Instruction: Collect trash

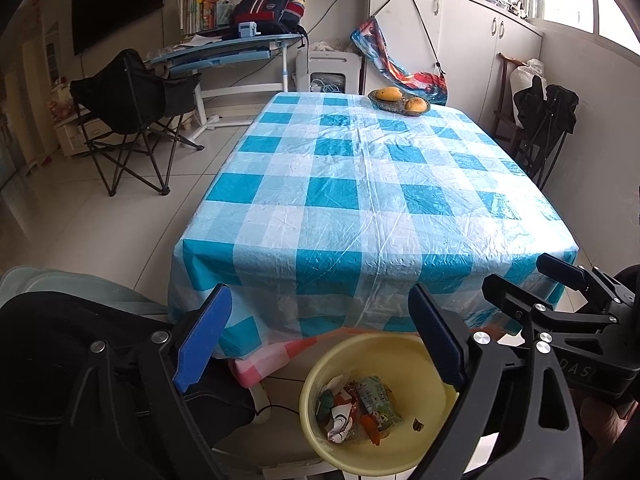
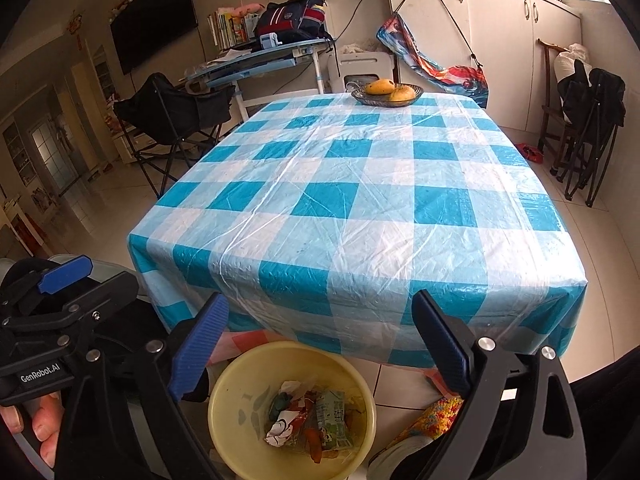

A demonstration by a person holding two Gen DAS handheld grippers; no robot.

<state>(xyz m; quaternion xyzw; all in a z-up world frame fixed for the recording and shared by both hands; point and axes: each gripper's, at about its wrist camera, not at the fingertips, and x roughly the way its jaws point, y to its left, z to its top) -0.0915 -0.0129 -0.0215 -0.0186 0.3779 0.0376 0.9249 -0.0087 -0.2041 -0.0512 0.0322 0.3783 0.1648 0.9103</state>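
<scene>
A yellow basin [image 1: 320, 376] stands on the floor below the near table edge. Crumpled wrappers [image 1: 356, 408] lie in its bottom, among them a green packet and a white-and-red scrap. My left gripper [image 1: 320, 294] hangs open above the basin, with nothing between its blue pads. My right gripper [image 1: 532, 280] shows at the right edge of the left wrist view, close beside it. In the right wrist view my right gripper [image 2: 320, 300] is open and empty over the same basin [image 2: 224, 392] and wrappers [image 2: 308, 416]. There my left gripper [image 2: 86, 280] sits at the left, held by a hand.
The table [image 1: 360, 200] wears a blue-and-white checked plastic cloth. A dark bowl of mangoes [image 1: 400, 100] rests at its far edge. A black folding chair [image 1: 132, 100] stands left, folded chairs [image 2: 592, 120] right. A colourful knitted item [image 2: 436, 416] lies by the basin.
</scene>
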